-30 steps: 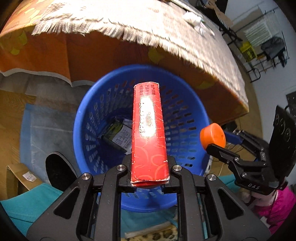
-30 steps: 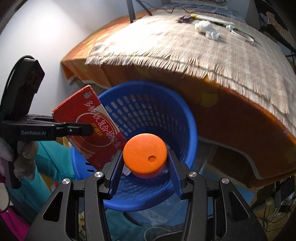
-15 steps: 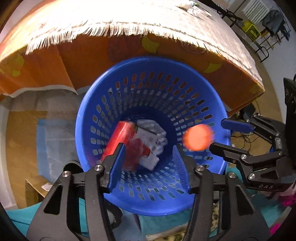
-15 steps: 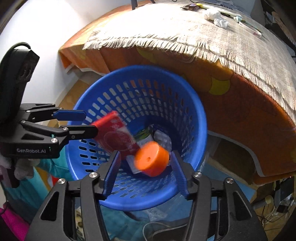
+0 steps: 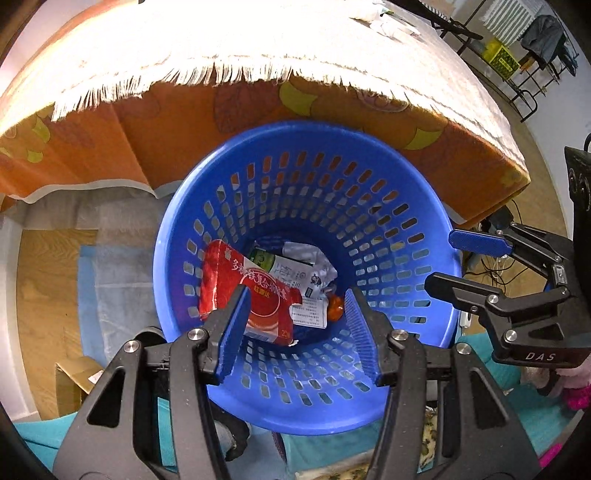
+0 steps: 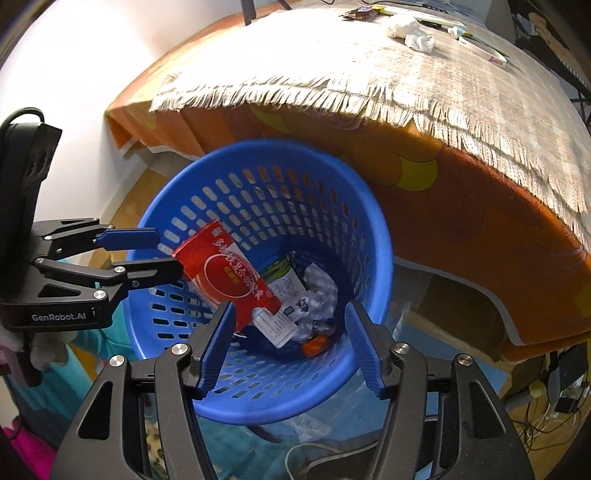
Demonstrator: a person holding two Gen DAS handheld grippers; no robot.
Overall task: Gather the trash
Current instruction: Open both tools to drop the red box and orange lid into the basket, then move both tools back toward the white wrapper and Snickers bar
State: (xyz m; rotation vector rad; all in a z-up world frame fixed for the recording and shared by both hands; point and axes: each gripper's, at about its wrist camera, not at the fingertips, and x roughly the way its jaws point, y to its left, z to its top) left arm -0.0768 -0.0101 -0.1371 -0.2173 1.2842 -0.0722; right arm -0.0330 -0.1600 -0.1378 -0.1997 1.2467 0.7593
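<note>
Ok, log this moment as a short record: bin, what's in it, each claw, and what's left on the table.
bin: blue basket, on the floor beside the table
contents: red box, white printed carton, crumpled foil, orange cap
left claw: open, empty, over the basket
right claw: opening, nothing between its fingers
table: crumpled tissues, other small litter at the far edge
</note>
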